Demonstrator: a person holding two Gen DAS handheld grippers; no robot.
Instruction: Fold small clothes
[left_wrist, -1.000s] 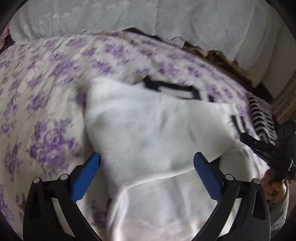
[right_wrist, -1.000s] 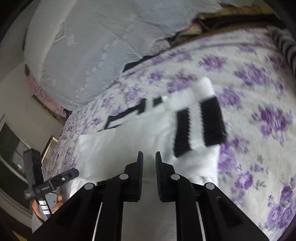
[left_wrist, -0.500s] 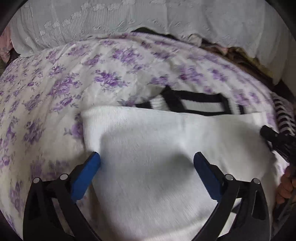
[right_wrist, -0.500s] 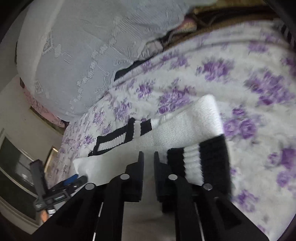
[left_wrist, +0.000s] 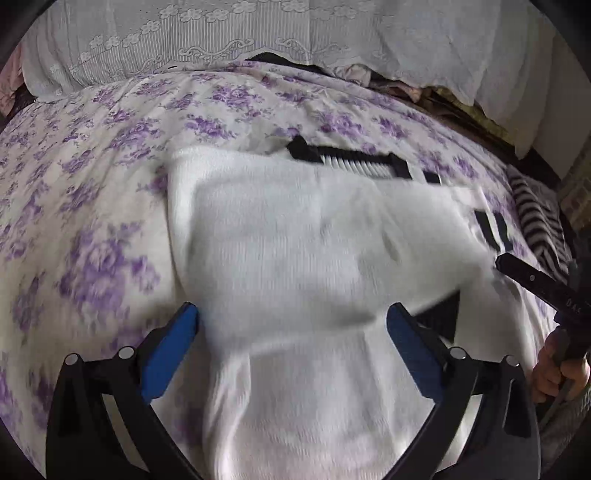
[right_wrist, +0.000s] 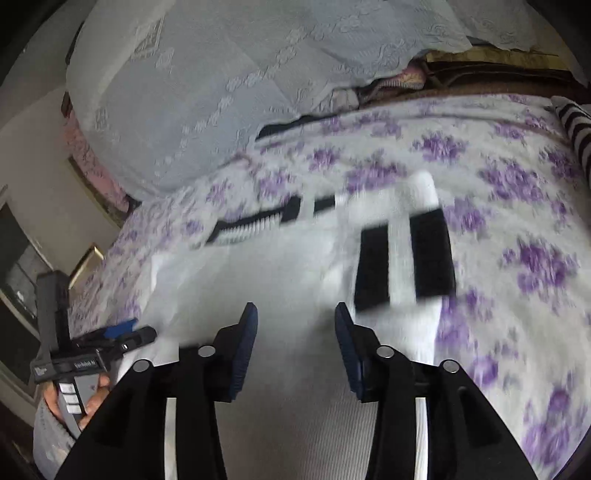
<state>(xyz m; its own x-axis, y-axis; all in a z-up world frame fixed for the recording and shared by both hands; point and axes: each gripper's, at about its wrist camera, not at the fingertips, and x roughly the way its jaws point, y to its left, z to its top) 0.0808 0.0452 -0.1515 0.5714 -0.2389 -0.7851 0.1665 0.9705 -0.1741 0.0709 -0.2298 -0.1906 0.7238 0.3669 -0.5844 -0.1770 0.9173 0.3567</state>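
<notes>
A white knit garment (left_wrist: 295, 251) with black bands lies partly folded on the purple-flowered bedspread (left_wrist: 92, 155). Its black ribbed hem (left_wrist: 347, 162) shows at the far edge. My left gripper (left_wrist: 291, 321) is open wide just above the near fold, its blue pads (left_wrist: 170, 347) clear of the cloth. In the right wrist view the black-and-white sleeve cuff (right_wrist: 402, 258) rests on the white garment (right_wrist: 258, 280). My right gripper (right_wrist: 295, 317) hovers over the cloth behind the cuff; its jaws are opening with nothing pinched between them. Each gripper shows at the edge of the other's view.
A white lace cover (left_wrist: 258, 33) is heaped along the back of the bed. A black-and-white striped garment (left_wrist: 535, 221) lies at the right edge, also visible in the right wrist view (right_wrist: 576, 125). A hand (left_wrist: 554, 373) holds the right gripper's handle.
The right gripper's jaws, nearly shut one second ago, have parted and the sleeve cuff now lies free on the garment. The left gripper has stayed open.
</notes>
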